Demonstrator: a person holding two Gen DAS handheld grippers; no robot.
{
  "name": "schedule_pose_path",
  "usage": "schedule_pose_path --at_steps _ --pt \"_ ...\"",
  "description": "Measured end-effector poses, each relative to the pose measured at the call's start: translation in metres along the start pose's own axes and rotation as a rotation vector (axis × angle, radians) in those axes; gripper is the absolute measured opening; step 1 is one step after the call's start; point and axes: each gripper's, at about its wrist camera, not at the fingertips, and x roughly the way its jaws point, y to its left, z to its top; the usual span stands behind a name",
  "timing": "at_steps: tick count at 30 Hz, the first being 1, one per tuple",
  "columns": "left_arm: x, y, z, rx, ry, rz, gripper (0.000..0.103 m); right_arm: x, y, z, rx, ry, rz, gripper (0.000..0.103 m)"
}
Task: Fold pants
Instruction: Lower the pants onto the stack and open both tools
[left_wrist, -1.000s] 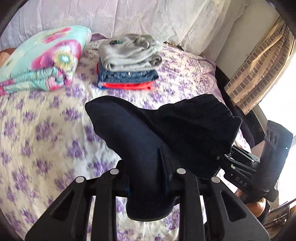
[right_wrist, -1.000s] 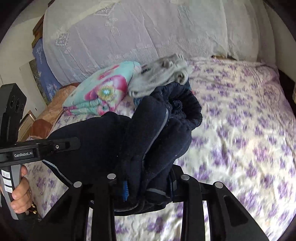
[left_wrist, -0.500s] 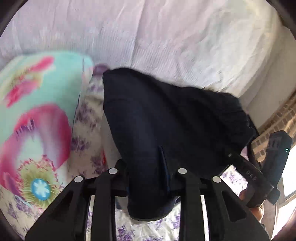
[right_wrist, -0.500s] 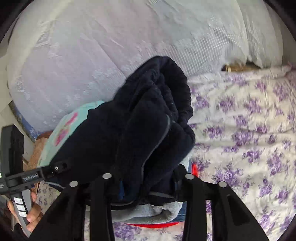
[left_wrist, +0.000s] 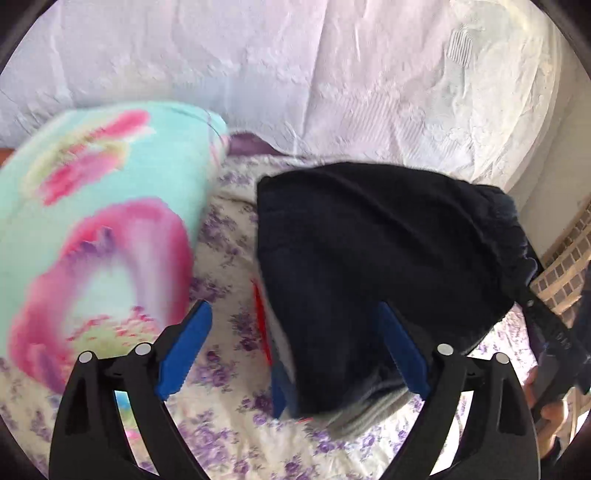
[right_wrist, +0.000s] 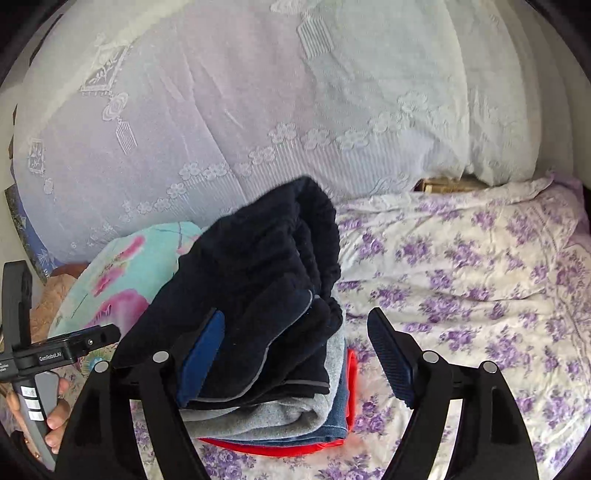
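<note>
now the folded dark pants (right_wrist: 258, 295) lie on top of a pile of clothes (right_wrist: 303, 424) on the bed (right_wrist: 461, 277), over a grey piece, a blue denim piece and a red one at the bottom. my left claw (left_wrist: 291, 350) is spread wide and pinches nothing; the pants (left_wrist: 369, 258) reach between its blue pads (left_wrist: 184, 347), nearer to the right pad. my right claw (right_wrist: 295, 354) is spread too, and its left pad is just beside the pants, maybe touching, i cannot tell. a flowered turquoise pillow (left_wrist: 92, 221) lies just left of the pile, blurred in the left view. behind stands a big bundle under white lace cloth (right_wrist: 295, 110).
</note>
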Motion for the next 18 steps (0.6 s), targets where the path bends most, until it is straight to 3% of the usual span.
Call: schedule_pose_path --at_steps 2,5,8,10,14,18 --pt "-0.031 -0.004 -0.011 0.020 -0.035 0.049 0.089 -0.035 0.011 0.000 -0.044 -0.046 -0.072 0.088" --pt "-0.088 -0.023 -0.048 0.114 -0.132 0.157 0.098 -0.098 0.034 -0.019 -0.133 -0.108 -0.189 0.099" --pt "-0.148 -0.054 -0.114 0.254 -0.208 0.285 0.098 -0.160 0.053 -0.063 -0.189 -0.105 -0.238 0.099" --pt "-0.187 -0.068 -0.164 0.287 -0.231 0.338 0.098 -0.200 0.060 -0.099 -0.154 -0.090 -0.234 0.099" --pt "-0.254 -0.081 -0.258 0.259 -0.226 0.311 0.098 -0.273 0.071 -0.180 -0.058 -0.089 -0.181 0.099" --pt "-0.304 -0.080 -0.325 0.183 -0.271 0.296 0.098 -0.322 0.091 -0.235 -0.084 -0.128 -0.265 0.099"
